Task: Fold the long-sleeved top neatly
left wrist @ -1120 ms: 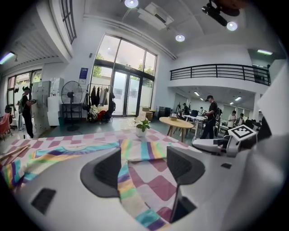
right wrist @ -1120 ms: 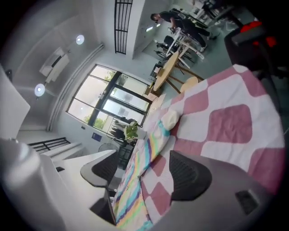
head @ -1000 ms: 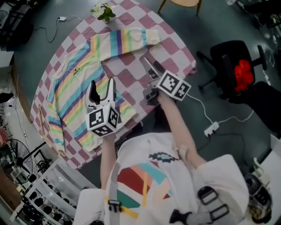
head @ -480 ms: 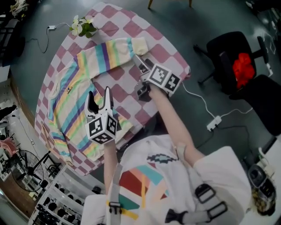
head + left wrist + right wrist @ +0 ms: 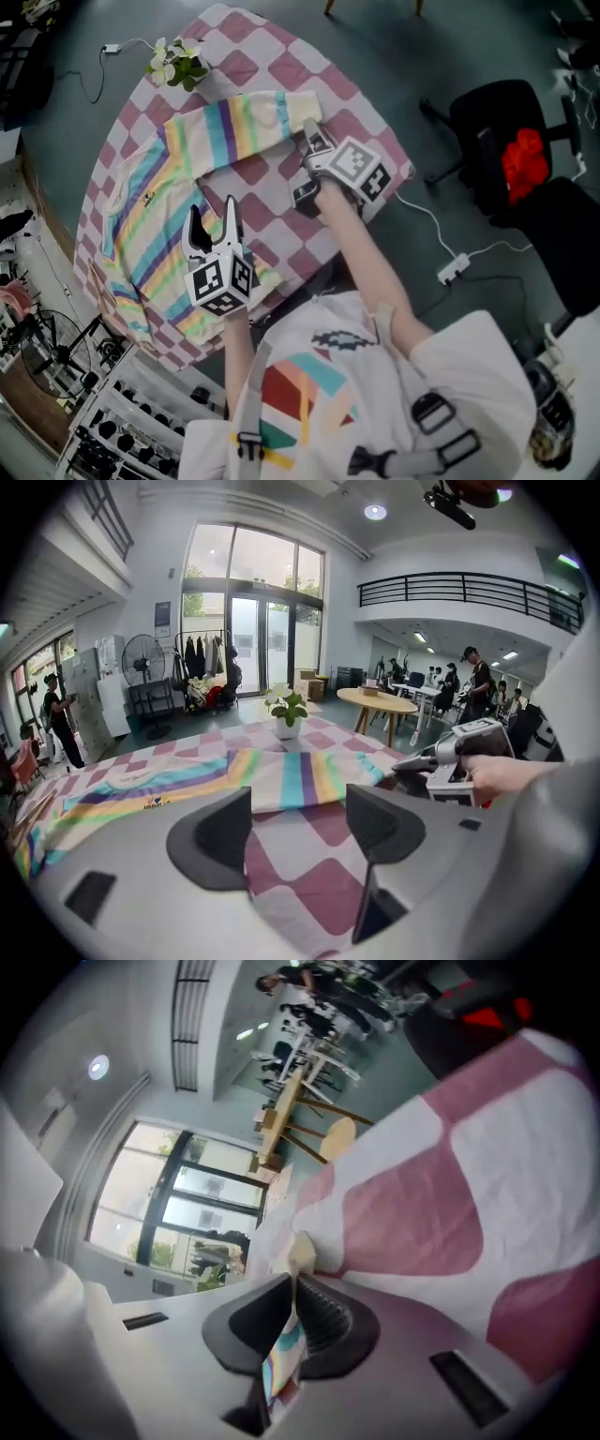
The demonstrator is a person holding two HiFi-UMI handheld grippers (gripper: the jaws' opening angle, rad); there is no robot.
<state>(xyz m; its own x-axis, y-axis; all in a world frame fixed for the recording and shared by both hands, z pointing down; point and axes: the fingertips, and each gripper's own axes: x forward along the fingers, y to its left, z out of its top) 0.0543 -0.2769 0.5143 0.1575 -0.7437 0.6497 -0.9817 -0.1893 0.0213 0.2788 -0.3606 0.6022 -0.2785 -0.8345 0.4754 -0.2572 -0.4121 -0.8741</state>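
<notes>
Head view is showing one long-sleeved top point(image 5: 155, 220), pastel-striped, lying spread open across the left and middle of a round table under a pink-and-white checked tablecloth point(image 5: 258, 70). One potted plant point(image 5: 175, 60) is standing at the far edge, just beyond the top's shoulder.

No fold is showing yet, so the task is judged to be only starting. Both sleeves and the body are waiting to be folded in.

The left gripper point(image 5: 213, 211) is hovering above the hem on the near side. In the left gripper view its jaws are standing wide apart with only tablecloth and striped fabric lying beyond them, nothing pinched.

To its right, one sleeve point(image 5: 234, 127) is stretching across the table toward the right gripper point(image 5: 312, 139). In the right gripper view that gripper point(image 5: 292, 1309) is clamping a thin layer of striped fabric, the sleeve cuff point(image 5: 298, 105), between closed jaws. This is probably the grip for the first fold.

Farther right, on the floor, one power strip point(image 5: 452, 273) is lying beside one black office chair point(image 5: 497, 117).

So there are two grippers, one of them gripping.
</notes>
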